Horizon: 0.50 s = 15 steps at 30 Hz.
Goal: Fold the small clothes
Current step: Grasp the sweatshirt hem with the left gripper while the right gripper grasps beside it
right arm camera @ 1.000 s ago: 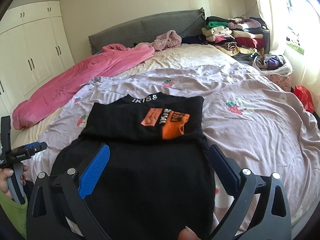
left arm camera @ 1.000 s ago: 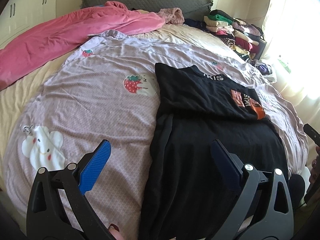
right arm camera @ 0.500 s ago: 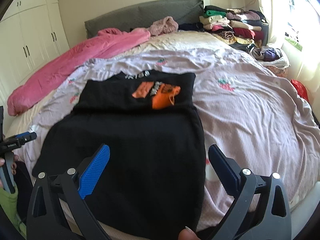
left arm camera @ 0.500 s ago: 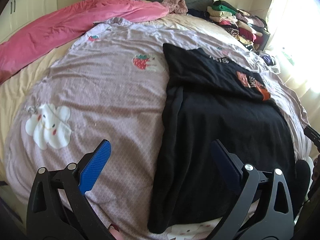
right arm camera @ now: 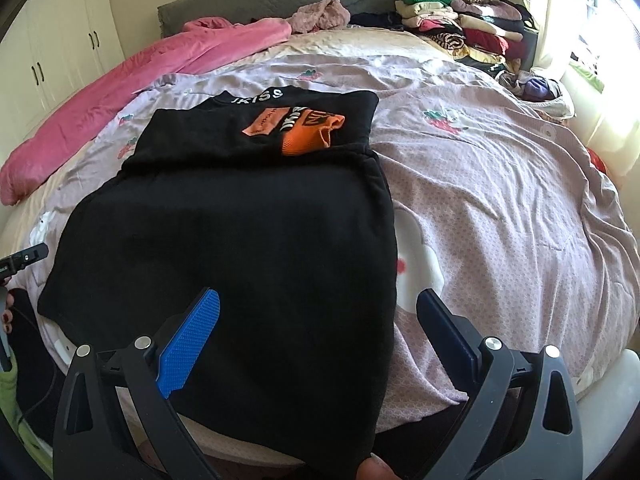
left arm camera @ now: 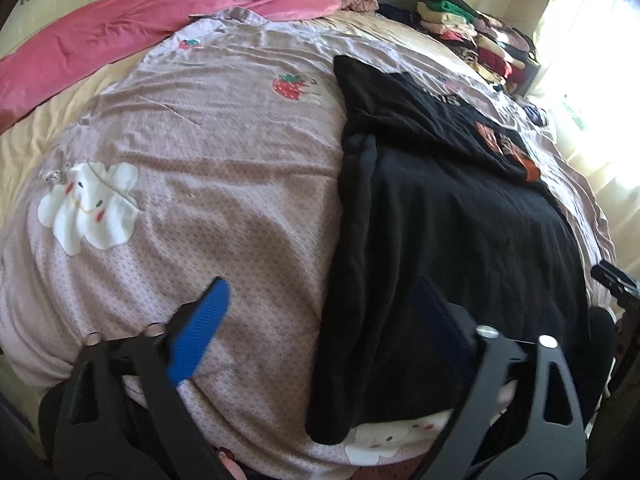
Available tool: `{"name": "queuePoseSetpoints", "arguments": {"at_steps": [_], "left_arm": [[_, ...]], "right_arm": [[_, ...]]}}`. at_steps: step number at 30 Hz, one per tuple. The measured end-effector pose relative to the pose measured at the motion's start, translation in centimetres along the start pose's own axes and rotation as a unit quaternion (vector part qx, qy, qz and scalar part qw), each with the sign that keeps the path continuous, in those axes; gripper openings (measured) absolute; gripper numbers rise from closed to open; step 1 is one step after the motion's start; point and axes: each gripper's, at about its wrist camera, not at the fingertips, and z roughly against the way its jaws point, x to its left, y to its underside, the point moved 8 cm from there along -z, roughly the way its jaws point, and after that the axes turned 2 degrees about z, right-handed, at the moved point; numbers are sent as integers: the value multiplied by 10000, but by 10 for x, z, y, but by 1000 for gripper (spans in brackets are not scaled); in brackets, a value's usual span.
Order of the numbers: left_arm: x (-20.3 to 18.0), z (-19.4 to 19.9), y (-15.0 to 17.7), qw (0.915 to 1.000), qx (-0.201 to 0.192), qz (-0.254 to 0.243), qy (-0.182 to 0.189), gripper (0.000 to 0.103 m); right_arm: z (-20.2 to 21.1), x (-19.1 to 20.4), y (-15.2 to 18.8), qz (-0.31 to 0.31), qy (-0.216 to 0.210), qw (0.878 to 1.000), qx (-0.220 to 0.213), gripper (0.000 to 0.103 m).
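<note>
Across lilac strawberry-print bed cover (right arm camera: 500,184), black sweatshirt (right arm camera: 248,240) lengthwise away, hem nearest both grippers, left gripper (left arm camera: 320,320) and right gripper (right arm camera: 318,320) jaws spread, empty.

The left black plastic two-finger gripper (left arm camera: 320,320) carries blue textured finger pads (left arm camera: 200,326) and silver screws on triangular cut-out arms. The right black plastic two-finger gripper (right arm camera: 318,330) is identical. A hand with dark red nails (right arm camera: 6,312), possibly in a green sleeve, shows at the frame edge.
</note>
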Motion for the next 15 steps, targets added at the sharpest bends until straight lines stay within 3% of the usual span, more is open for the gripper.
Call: {"name": "queuePoseSetpoints", "arguments": {"at_steps": [1,8,15], "left_arm": [[-2,-1,2,10000,40,-26,29,75],[-13,-11,24,9982,437,-139,396,35],[-20,-17,33,9971,579,-204,455,34]], "right_arm": [[0,-1,0,-4,4,10000,4,98],[2,-13,11,-42,43,9999,123,98],[-3,-23,30,-128,-33,9990,418,98]]}}
